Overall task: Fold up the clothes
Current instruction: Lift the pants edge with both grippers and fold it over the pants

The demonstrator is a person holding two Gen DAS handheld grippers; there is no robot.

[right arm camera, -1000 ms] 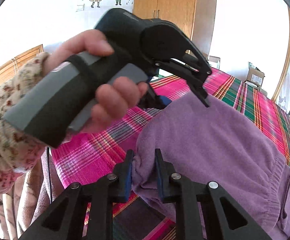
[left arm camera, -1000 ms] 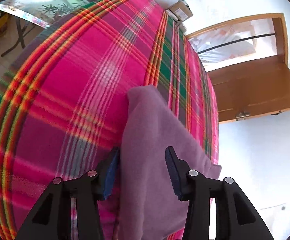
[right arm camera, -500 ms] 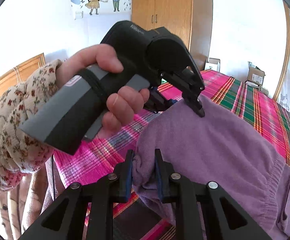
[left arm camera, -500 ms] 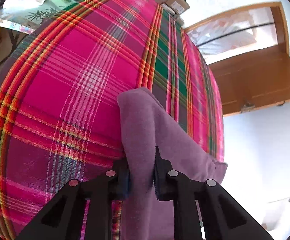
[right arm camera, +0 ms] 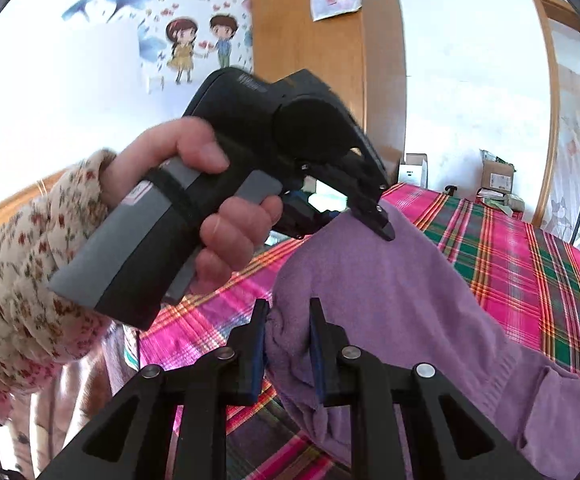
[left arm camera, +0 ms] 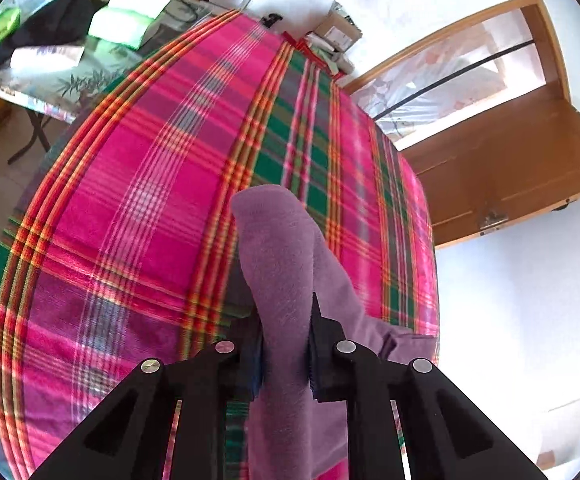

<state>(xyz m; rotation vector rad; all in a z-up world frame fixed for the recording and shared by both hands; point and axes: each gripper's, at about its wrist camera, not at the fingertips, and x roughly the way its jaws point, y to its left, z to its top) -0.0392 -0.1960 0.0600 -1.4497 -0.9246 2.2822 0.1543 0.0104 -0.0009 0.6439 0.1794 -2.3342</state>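
Observation:
A purple fleece garment (left arm camera: pixel 282 248) lies partly on a bed with a pink, green and orange plaid sheet (left arm camera: pixel 130 200). My left gripper (left arm camera: pixel 286 320) is shut on a raised fold of the garment, which hangs clear of the sheet. My right gripper (right arm camera: pixel 288 308) is shut on a bunched edge of the same purple garment (right arm camera: pixel 390 300). In the right wrist view a hand (right arm camera: pixel 226 216) in a floral sleeve holds the left gripper (right arm camera: pixel 346 226), whose fingers pinch the cloth's top corner just above and beyond my right gripper. The garment's gathered waistband trails to the lower right.
A table with green boxes and papers (left arm camera: pixel 122 20) stands beyond the bed's far left corner. Cardboard boxes (left arm camera: pixel 338 28) sit by the far wall. A wooden door (left arm camera: pixel 510 160) hangs open on the right. A wooden wardrobe (right arm camera: pixel 326 60) stands against the wall.
The left gripper's jaws closed on the purple cloth and then rose, lifting the fold off the sheet. The right gripper kept its grip and shifted sideways, raising its edge too.

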